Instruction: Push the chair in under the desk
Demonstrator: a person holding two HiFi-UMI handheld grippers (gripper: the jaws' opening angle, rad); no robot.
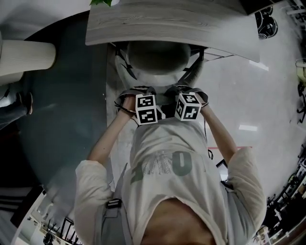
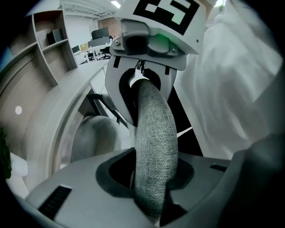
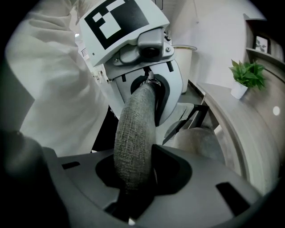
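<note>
The left hand-held gripper (image 2: 149, 180) and the right hand-held gripper (image 3: 133, 176) are both clamping the fabric backrest (image 2: 153, 133) of the chair (image 1: 158, 60), which is sitting partly tucked under the near edge of the desk (image 1: 172, 24).

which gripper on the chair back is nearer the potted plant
The left gripper: the potted plant sits at the desk's left end, its side; the right gripper is farther. Both clamp the chair back.

An office is shown. Rows of workstations (image 2: 95, 44) are seen in the background, and a curved desk (image 1: 167, 24), open shelves (image 2: 49, 42) and a potted plant (image 3: 246, 75) are set close by.
</note>
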